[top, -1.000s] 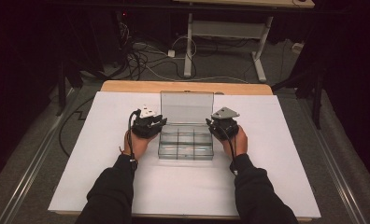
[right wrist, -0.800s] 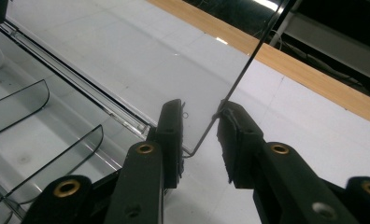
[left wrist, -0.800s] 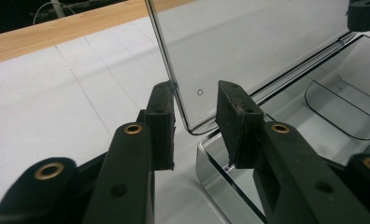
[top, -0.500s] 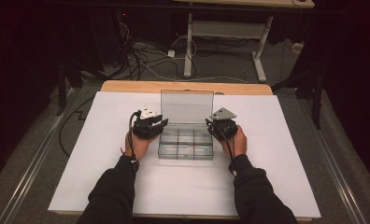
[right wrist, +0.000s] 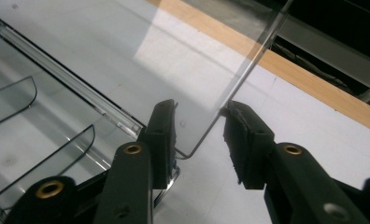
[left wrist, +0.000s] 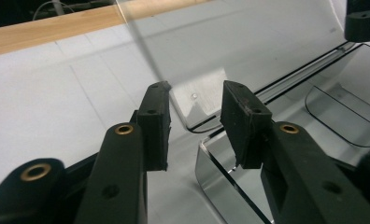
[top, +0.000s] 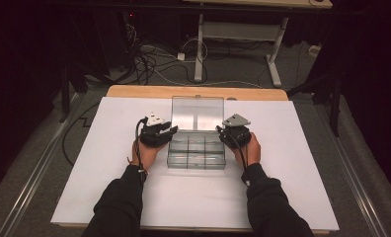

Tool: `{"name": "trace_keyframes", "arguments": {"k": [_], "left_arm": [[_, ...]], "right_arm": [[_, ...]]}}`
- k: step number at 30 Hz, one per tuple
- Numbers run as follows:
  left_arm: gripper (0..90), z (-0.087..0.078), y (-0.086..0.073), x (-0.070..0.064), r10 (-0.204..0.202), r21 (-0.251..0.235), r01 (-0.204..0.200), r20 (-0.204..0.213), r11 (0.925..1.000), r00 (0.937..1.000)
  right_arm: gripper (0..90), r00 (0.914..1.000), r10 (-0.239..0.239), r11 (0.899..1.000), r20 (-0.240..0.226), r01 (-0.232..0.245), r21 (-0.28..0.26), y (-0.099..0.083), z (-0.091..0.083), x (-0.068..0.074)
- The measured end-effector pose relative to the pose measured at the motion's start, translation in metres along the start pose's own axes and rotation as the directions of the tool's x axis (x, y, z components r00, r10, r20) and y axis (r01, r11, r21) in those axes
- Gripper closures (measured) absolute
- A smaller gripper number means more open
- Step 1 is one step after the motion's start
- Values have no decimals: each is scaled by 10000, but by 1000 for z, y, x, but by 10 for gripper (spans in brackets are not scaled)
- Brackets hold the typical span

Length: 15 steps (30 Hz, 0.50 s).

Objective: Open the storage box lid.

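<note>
Overhead forward; tong-mounted close-ups beside box (top: 197, 148)

Black tongs (left wrist: 195, 123) with brass-ringed holes, dark sleeves (top: 122, 197).

The tongs (top: 172, 132) hide the clear box's (top: 197, 157) back corners.

Left gripper (top: 173, 131) and right gripper (top: 219, 130) face inward (jaws parted on both).
</note>
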<state>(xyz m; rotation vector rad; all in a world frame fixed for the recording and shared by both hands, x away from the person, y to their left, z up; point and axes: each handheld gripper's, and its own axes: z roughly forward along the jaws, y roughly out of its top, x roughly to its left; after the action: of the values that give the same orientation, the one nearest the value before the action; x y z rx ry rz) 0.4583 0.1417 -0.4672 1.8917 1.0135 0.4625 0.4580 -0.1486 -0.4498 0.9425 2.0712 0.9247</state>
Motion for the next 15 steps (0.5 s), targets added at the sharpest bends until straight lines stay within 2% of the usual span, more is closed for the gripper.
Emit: {"name": "trace_keyframes", "arguments": {"k": [4,8,10,15], "left_arm": [[606,0,1,-2,143,34,-143,-83,9999,9999],[606,-4,2,-2,343,152,-340,-180,9993,9993],[606,-11,4,-2,420,187,-418,-110,9990,9991],[605,-33,11,-6,1088,-47,-1088,-94,9940,9940]], "right_arm": [[621,9999,-144,9999,5,144,57,1,1,2],[565,9998,-206,9997,56,206,127,1,-2,2],[550,10000,-25,9999,-14,25,105,2,-6,0],[527,9996,215,9996,-203,-219,-190,6,-29,-9]]}}
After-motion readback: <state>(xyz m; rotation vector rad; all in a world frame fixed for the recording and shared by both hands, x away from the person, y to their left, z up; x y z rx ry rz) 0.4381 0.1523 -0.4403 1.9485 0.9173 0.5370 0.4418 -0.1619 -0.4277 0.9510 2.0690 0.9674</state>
